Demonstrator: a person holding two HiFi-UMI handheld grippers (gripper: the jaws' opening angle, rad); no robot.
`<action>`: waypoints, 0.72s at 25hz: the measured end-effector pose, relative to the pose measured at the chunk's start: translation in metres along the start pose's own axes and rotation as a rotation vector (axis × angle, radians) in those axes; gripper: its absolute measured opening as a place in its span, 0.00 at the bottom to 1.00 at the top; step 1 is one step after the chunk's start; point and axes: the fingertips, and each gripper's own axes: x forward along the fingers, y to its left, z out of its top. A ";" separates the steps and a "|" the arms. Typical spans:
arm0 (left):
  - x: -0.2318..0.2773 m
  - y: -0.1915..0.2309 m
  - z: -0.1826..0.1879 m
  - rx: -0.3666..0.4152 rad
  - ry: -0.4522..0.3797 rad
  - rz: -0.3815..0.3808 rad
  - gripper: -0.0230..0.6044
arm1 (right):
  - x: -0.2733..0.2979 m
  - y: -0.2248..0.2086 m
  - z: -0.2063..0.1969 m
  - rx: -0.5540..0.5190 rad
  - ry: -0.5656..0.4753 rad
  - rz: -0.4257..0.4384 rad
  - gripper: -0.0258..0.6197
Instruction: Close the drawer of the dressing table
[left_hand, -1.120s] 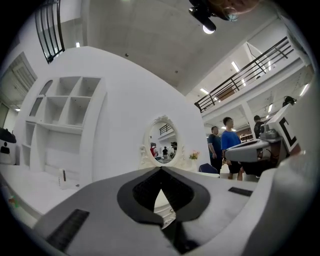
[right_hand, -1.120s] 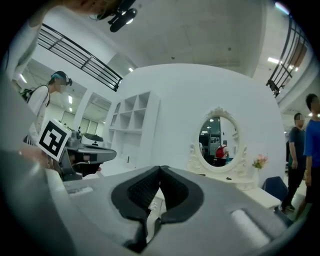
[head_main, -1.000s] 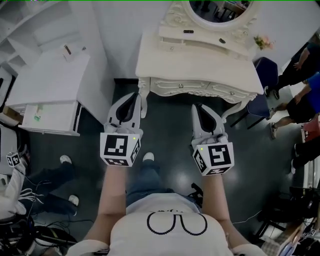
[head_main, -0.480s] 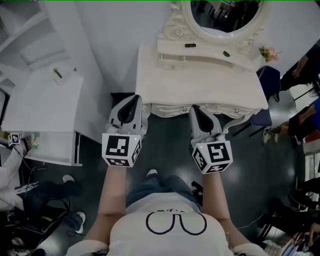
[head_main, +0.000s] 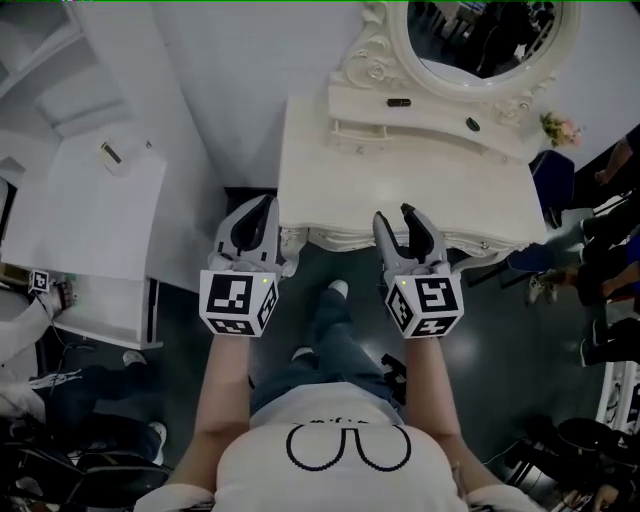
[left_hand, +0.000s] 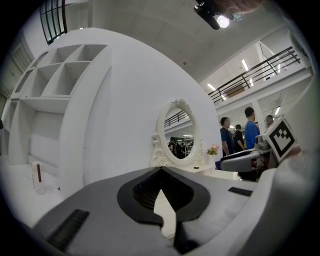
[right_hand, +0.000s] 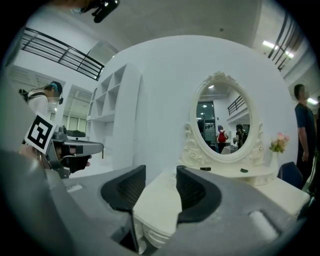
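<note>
The cream dressing table (head_main: 400, 170) with its oval mirror (head_main: 480, 40) stands at the top of the head view. Its carved drawer front (head_main: 345, 238) sits just under the tabletop's front edge. My left gripper (head_main: 266, 204) is shut and empty, its tips by the table's front left corner. My right gripper (head_main: 394, 215) is at the front edge, jaws opening. In the right gripper view the gripper (right_hand: 160, 172) has the table's front edge (right_hand: 157, 205) showing between its pads, not pressed. In the left gripper view the gripper (left_hand: 160, 169) has its tips together, facing the mirror (left_hand: 181, 142).
A white shelf unit (head_main: 90, 200) stands left of the table. A blue chair (head_main: 555, 185) and several people are at the right. Pink flowers (head_main: 560, 128) and small dark items (head_main: 399, 102) sit on the table's raised back shelf. The holder's foot (head_main: 338, 290) is below the table front.
Both grippers have moved forward to the table's front edge. The right jaws, shut before, now stand apart. The left stays shut.
</note>
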 end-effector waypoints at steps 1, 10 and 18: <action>0.008 0.005 -0.002 -0.001 0.002 0.004 0.03 | 0.011 -0.004 -0.002 -0.003 0.006 0.004 0.32; 0.121 0.042 -0.026 -0.025 0.061 0.026 0.03 | 0.123 -0.059 -0.030 0.017 0.094 0.035 0.32; 0.207 0.060 -0.059 -0.070 0.157 0.065 0.03 | 0.212 -0.101 -0.081 0.095 0.243 0.097 0.29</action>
